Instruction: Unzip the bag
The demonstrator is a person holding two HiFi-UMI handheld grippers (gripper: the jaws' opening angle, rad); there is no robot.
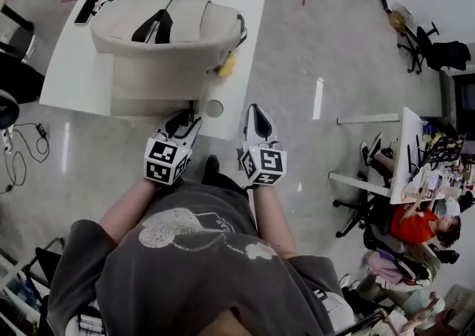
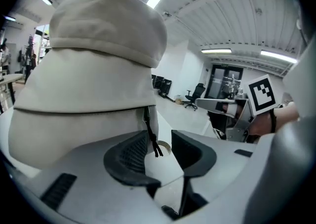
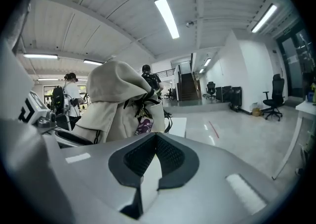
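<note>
A cream backpack [image 1: 167,30] lies on the white table [image 1: 74,75], black straps on top. My left gripper [image 1: 185,121] is at the table's near edge, close against the bag's front. In the left gripper view the bag [image 2: 94,69] fills the frame and its black zipper pull cord [image 2: 152,139] hangs between the open jaws of the left gripper [image 2: 160,144], touching neither pad. My right gripper [image 1: 257,112] hovers past the table's near right corner, shut on nothing. The right gripper view shows the bag [image 3: 118,104] to the left beyond the right gripper [image 3: 155,136].
A black phone [image 1: 87,8] lies at the table's far left corner. A yellow tag [image 1: 227,66] hangs at the bag's right side, and a small round disc [image 1: 214,108] sits near the table's front edge. People sit at a desk [image 1: 404,156] to the right. Cables [image 1: 22,149] lie on the floor at left.
</note>
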